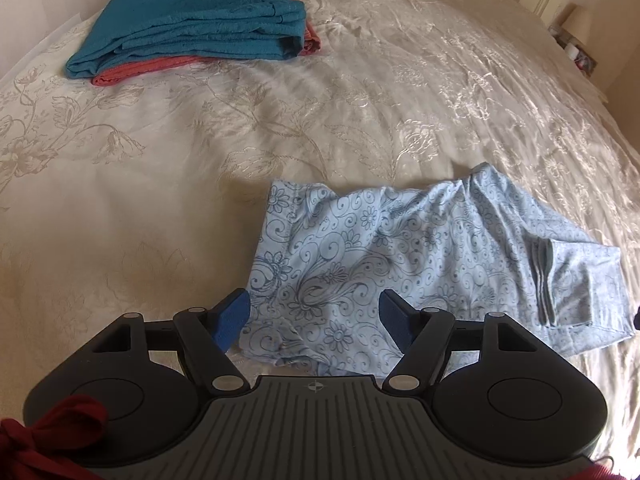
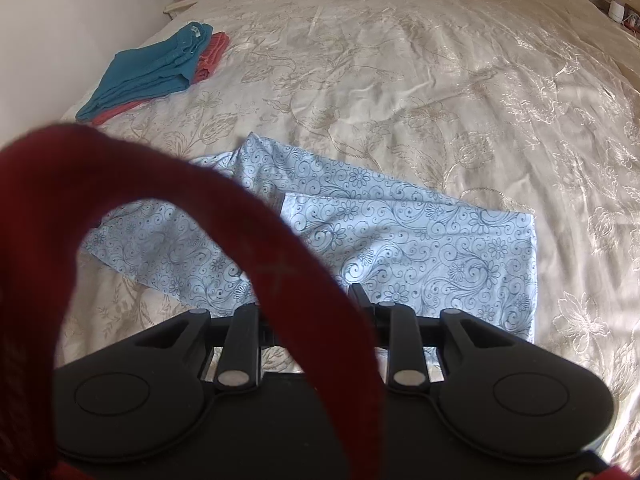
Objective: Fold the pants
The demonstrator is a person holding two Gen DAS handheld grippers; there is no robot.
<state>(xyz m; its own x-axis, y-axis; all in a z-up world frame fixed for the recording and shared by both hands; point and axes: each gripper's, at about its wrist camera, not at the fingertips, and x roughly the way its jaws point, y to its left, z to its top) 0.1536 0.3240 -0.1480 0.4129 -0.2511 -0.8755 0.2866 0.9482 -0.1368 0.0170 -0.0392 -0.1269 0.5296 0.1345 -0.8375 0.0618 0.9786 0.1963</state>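
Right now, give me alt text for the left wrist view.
The open left gripper hangs over folded light blue patterned pants on a cream bedspread. Far left, folded teal pants lie on a folded red garment.

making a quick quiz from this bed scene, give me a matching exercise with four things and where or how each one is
Things:
1. teal pants
2. coral pants
3. light blue patterned pants
4. left gripper

States:
A. lying alone on the bedspread, partly folded, nearest the cameras
B. open, nothing between its blue pads
C. folded, on top of the far pile
D. folded, at the bottom of the far pile, only edges showing

Pairs: 1-C, 2-D, 3-A, 4-B
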